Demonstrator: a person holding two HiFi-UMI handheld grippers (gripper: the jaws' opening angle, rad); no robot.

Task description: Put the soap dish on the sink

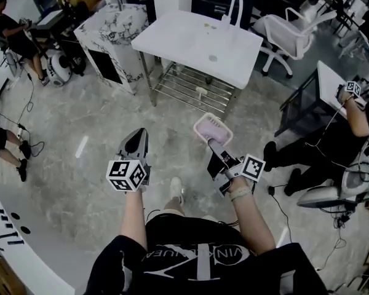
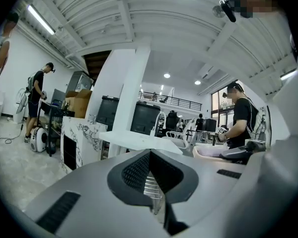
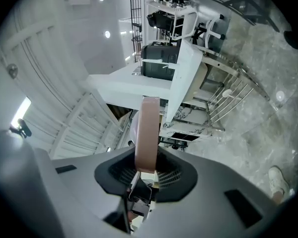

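Soap dish (image 1: 213, 128) is clamped edge-on in the right tongs (image 1: 213, 142), above the floor (image 1: 92, 165) — the sink (image 1: 190, 39) stands well ahead. Left tongs (image 1: 139, 137) — closed together, empty — level beside them.

The person's two bare forearms reach forward side by side, well apart. The left forearm (image 1: 131, 217) carries the left tool (image 1: 138, 134), which points ahead and roughly level, its marker cube (image 1: 128, 175) on top near the wrist. In the left gripper view the left tool's (image 2: 149, 153) jaws meet at their tips with nothing between them. The right forearm (image 1: 253, 221), with a wristband (image 1: 240, 194) at the wrist, angles slightly inward. The right tool (image 1: 213, 142) is rolled onto its side, and its jaws (image 3: 146, 168) clamp one edge of the soap dish (image 3: 149, 130).
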